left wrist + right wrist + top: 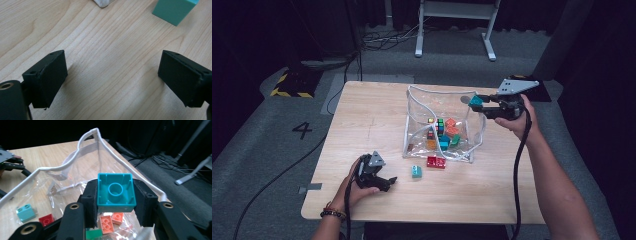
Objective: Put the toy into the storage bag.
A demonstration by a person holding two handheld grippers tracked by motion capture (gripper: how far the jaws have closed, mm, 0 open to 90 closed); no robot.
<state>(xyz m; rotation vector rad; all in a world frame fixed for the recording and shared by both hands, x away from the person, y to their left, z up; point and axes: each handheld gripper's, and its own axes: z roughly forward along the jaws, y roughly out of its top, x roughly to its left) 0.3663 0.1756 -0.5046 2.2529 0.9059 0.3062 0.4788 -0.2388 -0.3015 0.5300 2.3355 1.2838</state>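
Several bricks lie in the clear bag (472, 150). Right tool (115, 202) grips a teal brick (115, 192) above it; left tool (112, 80) open, empty. Two bricks (428, 167) remain on the surface (362, 130).

We see a wooden table (362, 130), a red brick (436, 162) and a pale green brick (416, 171) lying on it, and a white frame (457, 20) standing on the grey floor (262, 150) beyond.
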